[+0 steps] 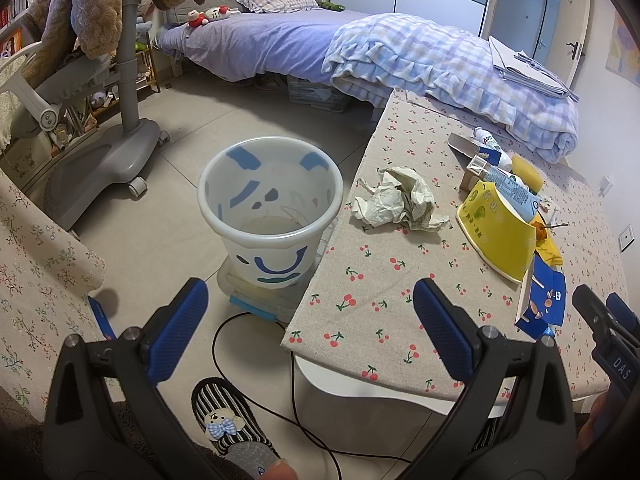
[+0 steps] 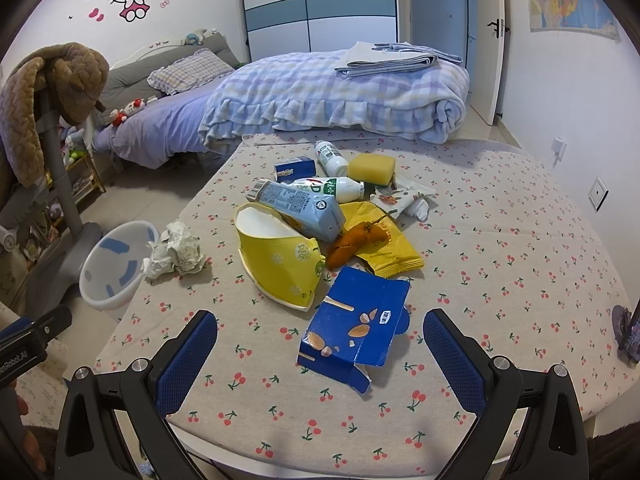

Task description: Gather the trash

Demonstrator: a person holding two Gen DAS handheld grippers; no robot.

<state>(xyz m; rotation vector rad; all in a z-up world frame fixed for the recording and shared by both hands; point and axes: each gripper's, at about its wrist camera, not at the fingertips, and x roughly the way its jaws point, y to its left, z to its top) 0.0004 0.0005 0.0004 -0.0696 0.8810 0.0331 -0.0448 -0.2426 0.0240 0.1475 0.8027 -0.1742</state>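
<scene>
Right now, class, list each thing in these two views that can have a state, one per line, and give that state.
Left tongs: open, holding nothing.
Right tongs: open, holding nothing.
Bin: upright on the floor, nearly empty.
Paper ball: crumpled, on the table.
Yellow cup: crushed, on its side.
Blue box: torn open, flattened.
Milk carton: lying down.
White bottle: lying down.

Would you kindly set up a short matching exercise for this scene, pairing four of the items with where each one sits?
Things:
1. crumpled paper
2. blue carton
3. waste bin
4. yellow sponge

Places:
A. on the floor beside the table
B. far side of the trash pile
C. table edge nearest the bin
D. between the open right gripper's fingers

Pairs: 1-C, 2-D, 3-A, 4-B
</scene>
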